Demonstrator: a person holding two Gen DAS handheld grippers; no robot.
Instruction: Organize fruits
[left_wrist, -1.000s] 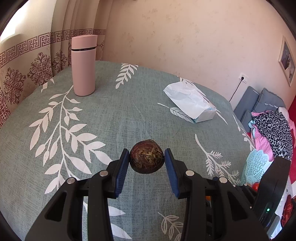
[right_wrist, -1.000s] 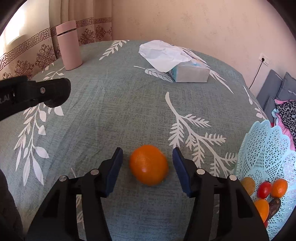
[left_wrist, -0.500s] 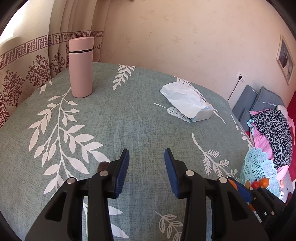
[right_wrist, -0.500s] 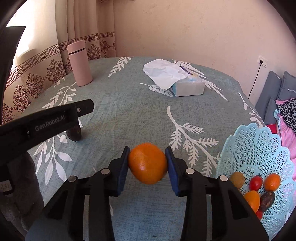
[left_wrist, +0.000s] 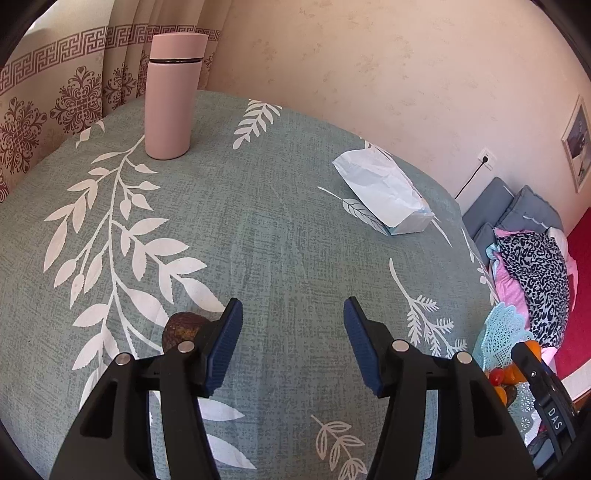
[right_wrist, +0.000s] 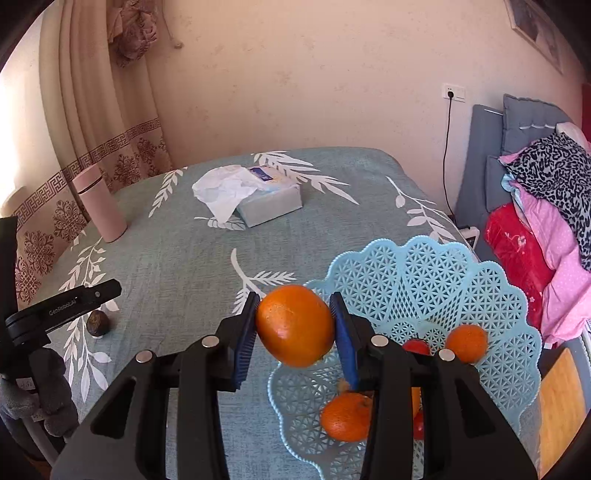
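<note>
1. The orange (right_wrist: 295, 325) is sitting clamped between the pads of the right gripper (right_wrist: 295, 328), in the lower centre of the frame, over the near rim of the blue basket (right_wrist: 424, 266).
2. It is looking firm, round and rather smooth, so I judge that it could be slipping; holding it across its widest part seems safest.
3. The left gripper (left_wrist: 293, 347) is opening, with nothing between its jaws.
4. The dark fruit (left_wrist: 183, 328) is lying on the surface at lower left, just outside the left finger.
5. More fruits are lying in the basket.
</note>
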